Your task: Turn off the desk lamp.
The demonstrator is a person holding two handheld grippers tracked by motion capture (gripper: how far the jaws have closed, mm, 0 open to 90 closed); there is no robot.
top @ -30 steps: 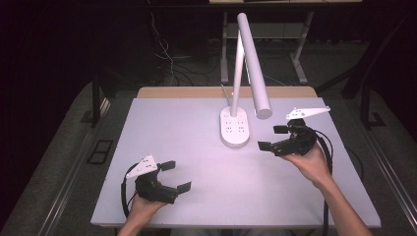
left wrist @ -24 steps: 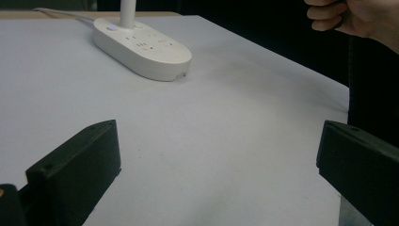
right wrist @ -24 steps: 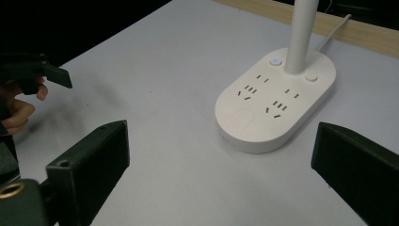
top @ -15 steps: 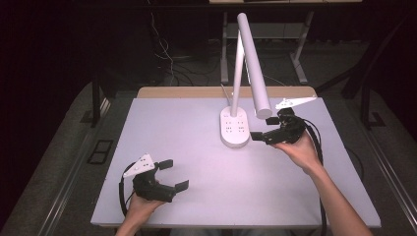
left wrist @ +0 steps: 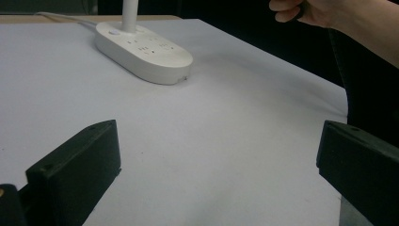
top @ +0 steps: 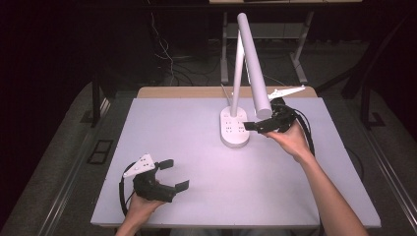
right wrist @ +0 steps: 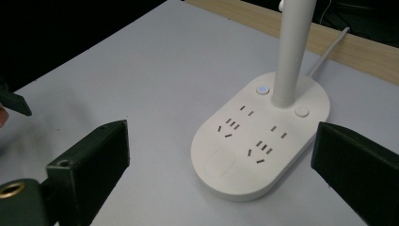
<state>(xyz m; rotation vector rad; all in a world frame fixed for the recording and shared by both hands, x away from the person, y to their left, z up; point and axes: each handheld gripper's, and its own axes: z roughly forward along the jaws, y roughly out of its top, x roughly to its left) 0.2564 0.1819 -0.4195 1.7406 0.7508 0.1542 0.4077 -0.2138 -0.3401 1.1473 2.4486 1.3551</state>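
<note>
1. Toward the far middle of the white desk [top: 196, 147] we see a white desk lamp [top: 235, 129]; its oval base [right wrist: 256, 141] carries socket slots, two round buttons and an upright stem [right wrist: 291, 52], and its long head [top: 255, 69] slants down to the right.
2. Just right of that base we find the right gripper [top: 265, 124], raised above the desk, its fingers [right wrist: 89, 165] spread wide and released, framing the base without touching it.
3. Near the front left edge we find the left gripper [top: 169, 174], well apart from the lamp, its fingers [left wrist: 75, 169] also spread and holding nothing.
4. Behind the desk, cables [top: 172, 69] lie on the dark floor.
</note>
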